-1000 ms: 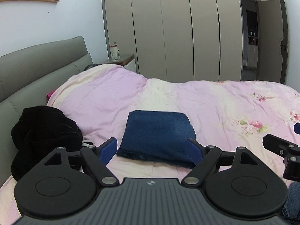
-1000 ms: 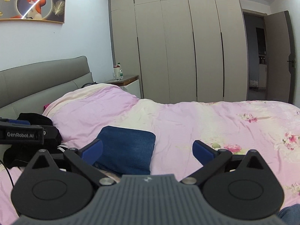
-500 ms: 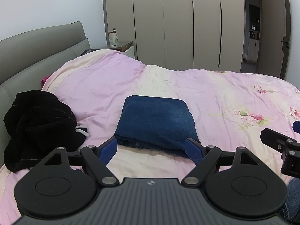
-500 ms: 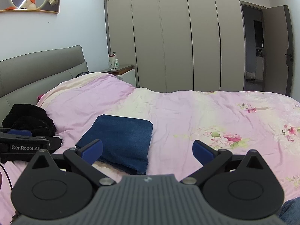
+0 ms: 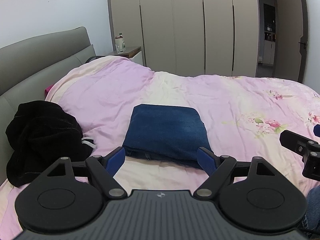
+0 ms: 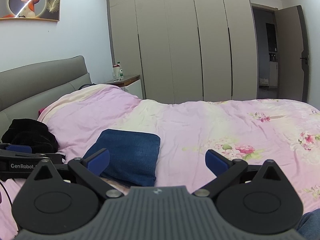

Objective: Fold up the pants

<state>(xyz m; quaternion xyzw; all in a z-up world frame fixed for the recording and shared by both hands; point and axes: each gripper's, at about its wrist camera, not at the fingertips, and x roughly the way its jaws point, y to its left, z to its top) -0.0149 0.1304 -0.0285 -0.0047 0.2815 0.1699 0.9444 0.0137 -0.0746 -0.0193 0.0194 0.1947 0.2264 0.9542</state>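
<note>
The folded blue pants (image 5: 167,132) lie flat on the pink flowered bed cover (image 5: 230,104), just ahead of the fingers of the left gripper (image 5: 161,161), and their near edge sits between the two blue fingertips (image 5: 115,161). The fingers of the left gripper are spread wide and hold nothing. In the right wrist view the pants (image 6: 130,154) are ahead and to the left of the right gripper (image 6: 157,161), partly behind its left fingertip; these fingers are also released, wide apart, with only the bed cover between them. To the left of the left fingers a black garment (image 5: 40,136) lies in a heap against the grey headboard (image 5: 40,54). On the side of the left gripper body, seen at the left edge of the right view, white letters read "GenRobot." (image 6: 23,166), and the rest is cut off. Far ahead stand the tall beige wardrobe doors (image 6: 180,50), and a framed picture (image 6: 30,2) hangs on the wall above the headboard.
</note>
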